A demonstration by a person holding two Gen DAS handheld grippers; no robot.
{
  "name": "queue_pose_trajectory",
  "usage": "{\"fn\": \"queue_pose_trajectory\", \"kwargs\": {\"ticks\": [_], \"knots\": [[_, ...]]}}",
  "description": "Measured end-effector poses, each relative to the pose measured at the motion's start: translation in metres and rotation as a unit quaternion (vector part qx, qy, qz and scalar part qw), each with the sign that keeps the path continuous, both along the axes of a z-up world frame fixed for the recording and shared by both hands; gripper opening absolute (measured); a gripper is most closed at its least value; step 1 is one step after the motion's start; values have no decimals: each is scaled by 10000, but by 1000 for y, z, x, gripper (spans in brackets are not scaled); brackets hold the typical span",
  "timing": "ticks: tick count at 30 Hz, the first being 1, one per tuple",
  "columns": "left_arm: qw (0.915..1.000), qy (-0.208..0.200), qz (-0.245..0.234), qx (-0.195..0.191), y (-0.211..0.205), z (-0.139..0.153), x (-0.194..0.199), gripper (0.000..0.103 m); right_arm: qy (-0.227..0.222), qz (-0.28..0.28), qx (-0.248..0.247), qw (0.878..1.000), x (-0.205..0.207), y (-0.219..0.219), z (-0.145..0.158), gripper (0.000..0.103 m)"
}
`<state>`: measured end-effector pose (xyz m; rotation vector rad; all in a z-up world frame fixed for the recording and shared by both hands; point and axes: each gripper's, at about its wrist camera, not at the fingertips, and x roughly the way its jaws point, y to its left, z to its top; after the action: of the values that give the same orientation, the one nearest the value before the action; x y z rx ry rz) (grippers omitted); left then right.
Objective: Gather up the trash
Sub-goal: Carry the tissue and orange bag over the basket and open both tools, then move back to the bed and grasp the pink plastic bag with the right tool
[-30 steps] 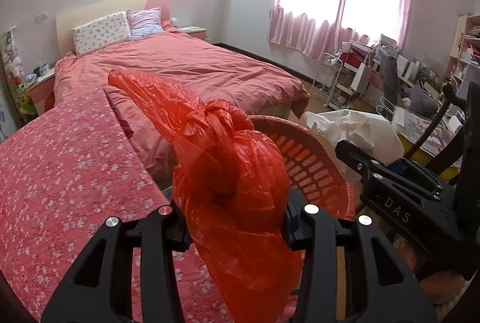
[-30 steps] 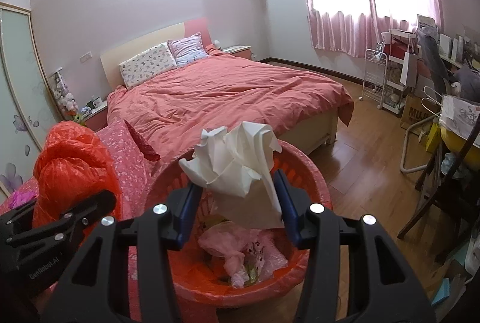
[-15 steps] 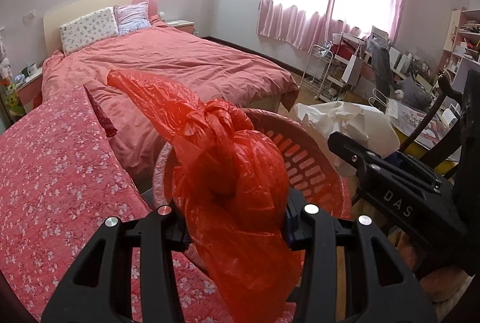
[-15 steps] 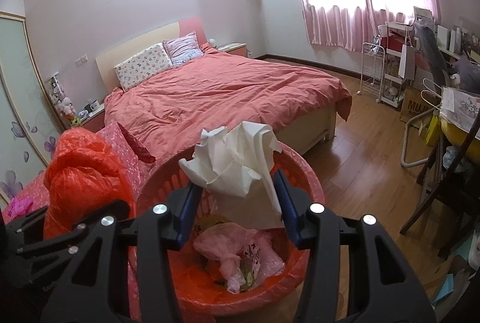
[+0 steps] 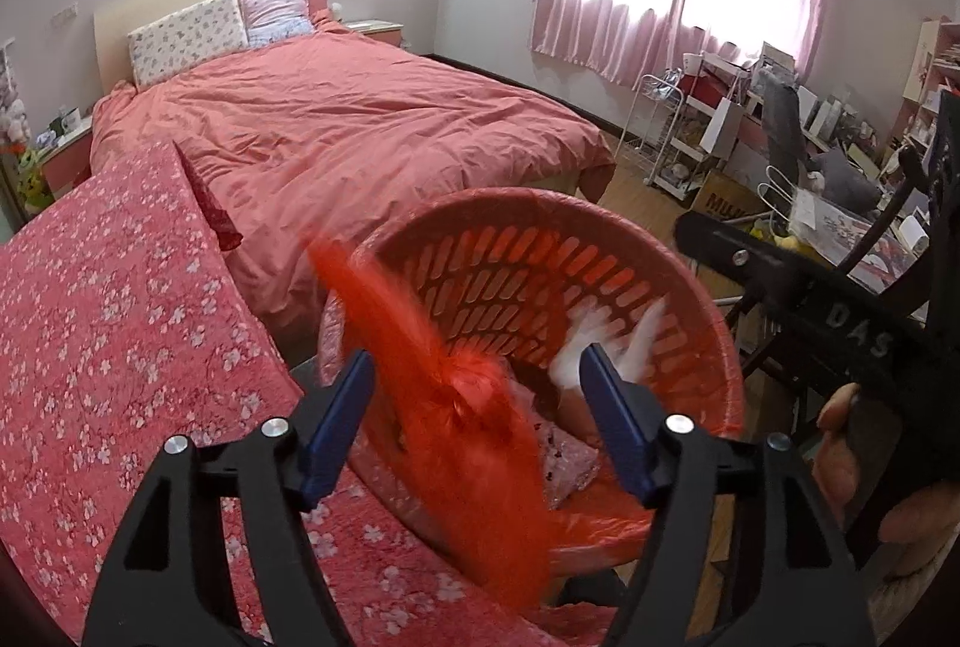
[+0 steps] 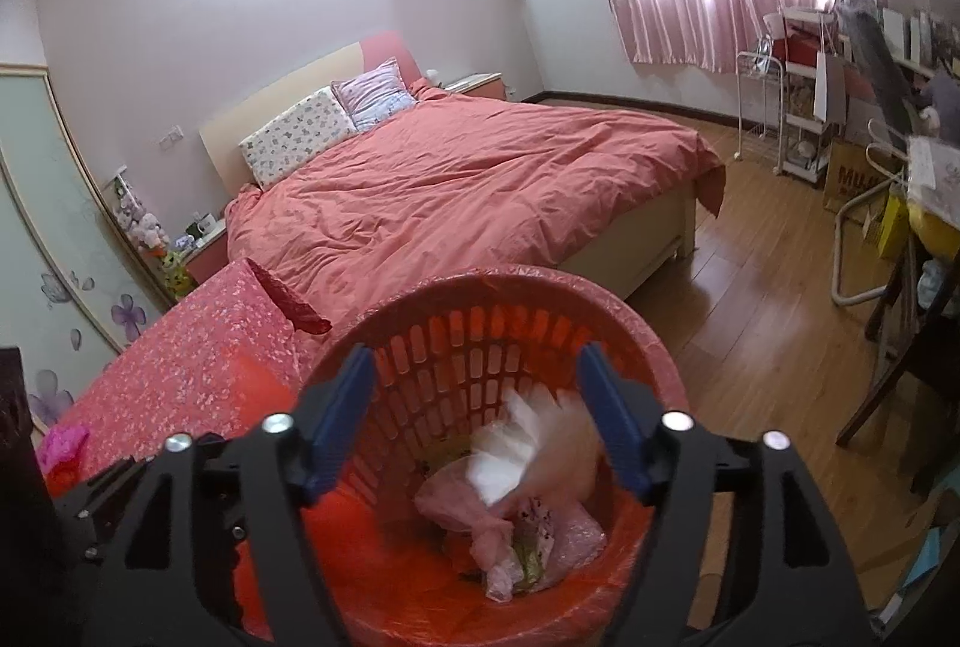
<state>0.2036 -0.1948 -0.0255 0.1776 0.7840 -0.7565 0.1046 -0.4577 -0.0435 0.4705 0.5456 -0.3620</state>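
Observation:
A red slatted trash basket (image 5: pixel 528 287) (image 6: pixel 498 341) stands just ahead of both grippers. My left gripper (image 5: pixel 477 413) is open; a knotted red plastic bag (image 5: pixel 474 431) is blurred between its fingers, falling at the basket's near rim. My right gripper (image 6: pixel 477 413) is open above the basket; a crumpled white paper (image 6: pixel 528 443) is blurred below it, dropping onto pink wrappers (image 6: pixel 510 527) inside. The white paper also shows in the left wrist view (image 5: pixel 606 341). The right gripper's body (image 5: pixel 840 323) shows at the right of the left view.
A floral red bedspread (image 5: pixel 108 347) lies to the left of the basket. A big bed with a salmon duvet (image 6: pixel 468 179) is beyond. A pink scrap (image 6: pixel 60 446) lies on the floral cover. Wood floor, a chair (image 6: pixel 900 377) and cluttered shelves (image 6: pixel 810 107) are at right.
Both grippers have opened. The red bag has left the left gripper and the white paper has left the right one; both are falling toward the basket. The views have tilted down.

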Motion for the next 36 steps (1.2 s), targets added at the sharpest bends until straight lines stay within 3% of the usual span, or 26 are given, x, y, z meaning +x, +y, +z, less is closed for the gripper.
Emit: {"fn": "queue_pose_trajectory", "kwargs": {"ticks": [3, 9, 18, 27, 36], "knots": [[9999, 44, 107, 23, 6, -3, 4, 77, 23, -42, 43, 10000, -1, -1, -3, 77], [9989, 16, 463, 83, 26, -6, 10, 79, 145, -77, -173, 9997, 0, 8, -5, 82], [9904, -380, 1313, 213, 102, 3, 20, 81, 208, 107, -588, 9980, 13, 45, 9, 83], [9669, -808, 2385, 417, 207, 15, 18, 81, 182, 980, -943, 9905, 46, 135, 28, 83], [9305, -748, 3556, 457, 337, 14, 14, 81, 132, 2295, -1065, 9674, 106, 284, 48, 83]]}}
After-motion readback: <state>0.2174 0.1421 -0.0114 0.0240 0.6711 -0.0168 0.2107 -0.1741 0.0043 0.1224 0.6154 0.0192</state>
